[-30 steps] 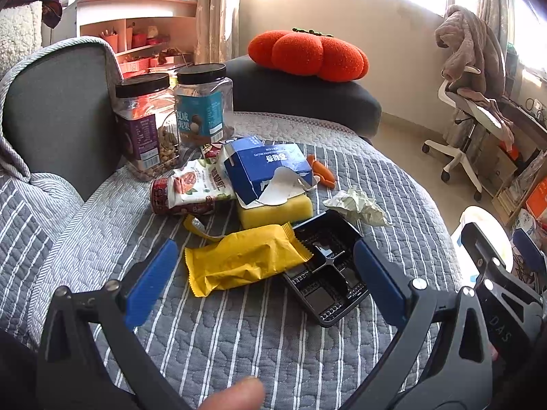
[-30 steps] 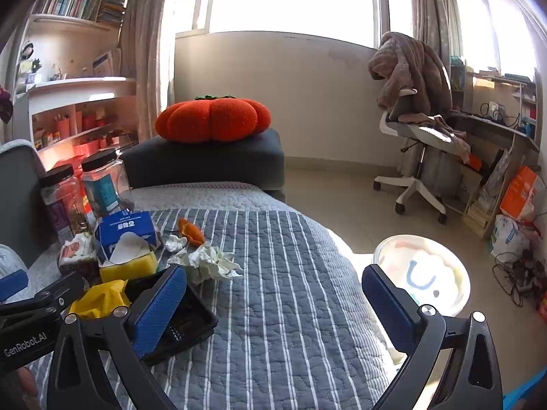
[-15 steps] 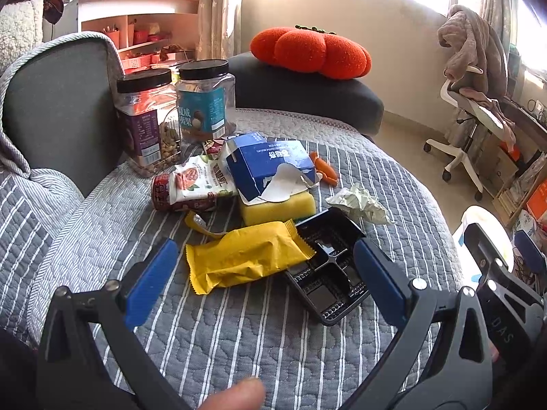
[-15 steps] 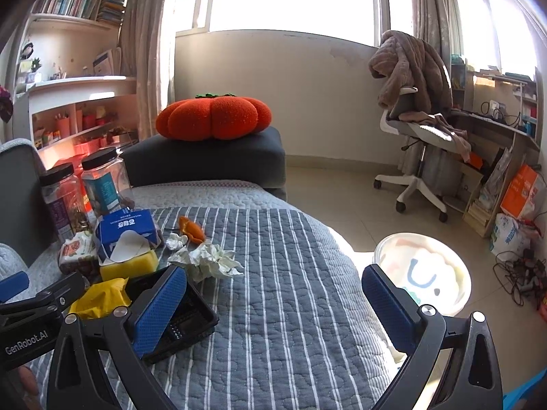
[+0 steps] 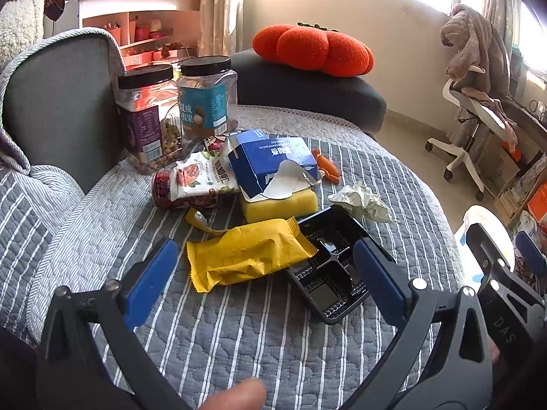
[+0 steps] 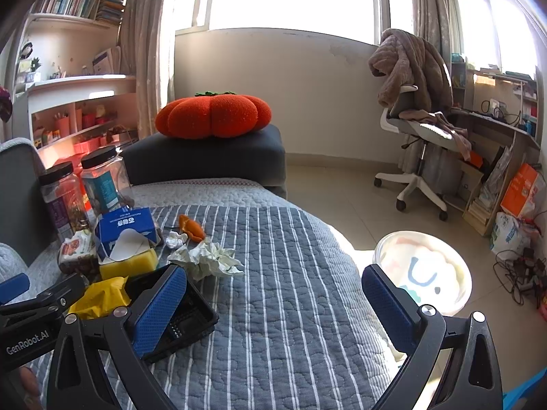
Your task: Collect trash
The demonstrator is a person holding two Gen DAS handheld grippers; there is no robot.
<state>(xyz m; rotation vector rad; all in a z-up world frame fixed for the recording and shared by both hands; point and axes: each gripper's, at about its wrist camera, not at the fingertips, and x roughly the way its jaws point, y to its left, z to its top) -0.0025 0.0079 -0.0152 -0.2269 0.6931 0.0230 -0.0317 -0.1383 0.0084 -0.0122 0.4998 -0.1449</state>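
striped quilt bare right of the crumpled paper, trash crowded left, jars behind

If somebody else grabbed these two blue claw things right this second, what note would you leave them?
Left gripper: open, empty, hovering over the striped bed cover, pointed at the yellow wrapper.
Right gripper: open, empty, further right near the bed's edge.
Trash, all on the cover: yellow wrapper overlapping the black plastic tray; torn blue box on a yellow sponge; snack pouch; crumpled paper; orange scraps.
White bin stands on the floor to the right, likely the drop spot.
Done: no piece is held in either gripper.
Left: everything. The wrapper looks the easiest first pick.
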